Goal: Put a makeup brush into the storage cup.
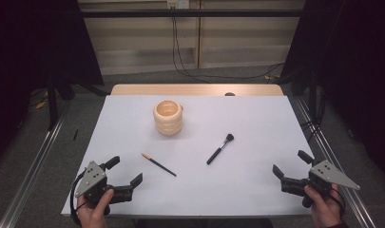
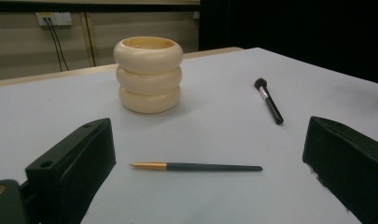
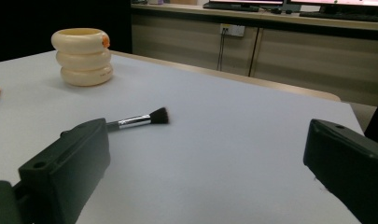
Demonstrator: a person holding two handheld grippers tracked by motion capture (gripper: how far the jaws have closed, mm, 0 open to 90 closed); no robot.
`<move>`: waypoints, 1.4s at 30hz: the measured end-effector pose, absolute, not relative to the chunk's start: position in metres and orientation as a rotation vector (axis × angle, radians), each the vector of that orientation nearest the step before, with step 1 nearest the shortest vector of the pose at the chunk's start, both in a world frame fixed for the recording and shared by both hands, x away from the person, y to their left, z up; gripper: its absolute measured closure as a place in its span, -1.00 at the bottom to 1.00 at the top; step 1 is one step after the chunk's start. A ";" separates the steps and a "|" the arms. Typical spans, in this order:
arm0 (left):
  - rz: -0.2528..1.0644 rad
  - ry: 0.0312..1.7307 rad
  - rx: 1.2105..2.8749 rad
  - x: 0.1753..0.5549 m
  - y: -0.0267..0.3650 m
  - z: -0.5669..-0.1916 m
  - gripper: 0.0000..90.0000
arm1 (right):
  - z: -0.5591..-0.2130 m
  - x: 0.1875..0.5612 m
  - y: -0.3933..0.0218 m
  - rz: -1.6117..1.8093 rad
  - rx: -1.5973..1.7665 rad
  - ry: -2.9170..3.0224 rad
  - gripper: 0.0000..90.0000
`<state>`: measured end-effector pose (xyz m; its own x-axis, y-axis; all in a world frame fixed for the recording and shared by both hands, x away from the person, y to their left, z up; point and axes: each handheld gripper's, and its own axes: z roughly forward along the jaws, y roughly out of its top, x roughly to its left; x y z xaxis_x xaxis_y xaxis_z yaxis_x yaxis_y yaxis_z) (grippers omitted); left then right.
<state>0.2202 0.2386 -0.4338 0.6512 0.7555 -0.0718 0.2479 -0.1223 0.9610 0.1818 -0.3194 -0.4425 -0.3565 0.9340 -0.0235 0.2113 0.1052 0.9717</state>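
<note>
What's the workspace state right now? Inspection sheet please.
Surface: white sheet over a wooden table, flat and clean.
Job's things: cream ribbed holder upright; thin brush with gold ferrule and makeup brush lying flat, apart from each other.
Clutter: nothing seen.
Grippers: left gripper and right gripper near the front edge, jaws wide open, holding nothing.
Cables: black wall cables run down to the floor behind the table.
Surroundings: black curtains at the sides, grey floor, metal rails.

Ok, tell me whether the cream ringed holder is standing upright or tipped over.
Upright. The cream holder sits flat on its base on the white table, its open mouth facing up; both brushes lie outside it.
</note>
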 end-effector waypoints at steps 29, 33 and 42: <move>0.529 0.805 1.704 0.219 0.233 -0.428 -0.95 | -0.442 0.181 -0.316 1.313 1.109 1.719 -1.00; 0.542 0.805 1.711 0.220 0.232 -0.424 -0.95 | -0.442 0.181 -0.316 1.316 1.105 1.716 -1.00; 0.532 0.805 1.727 0.230 0.226 -0.416 -0.95 | -0.442 0.181 -0.316 1.315 1.107 1.722 -1.00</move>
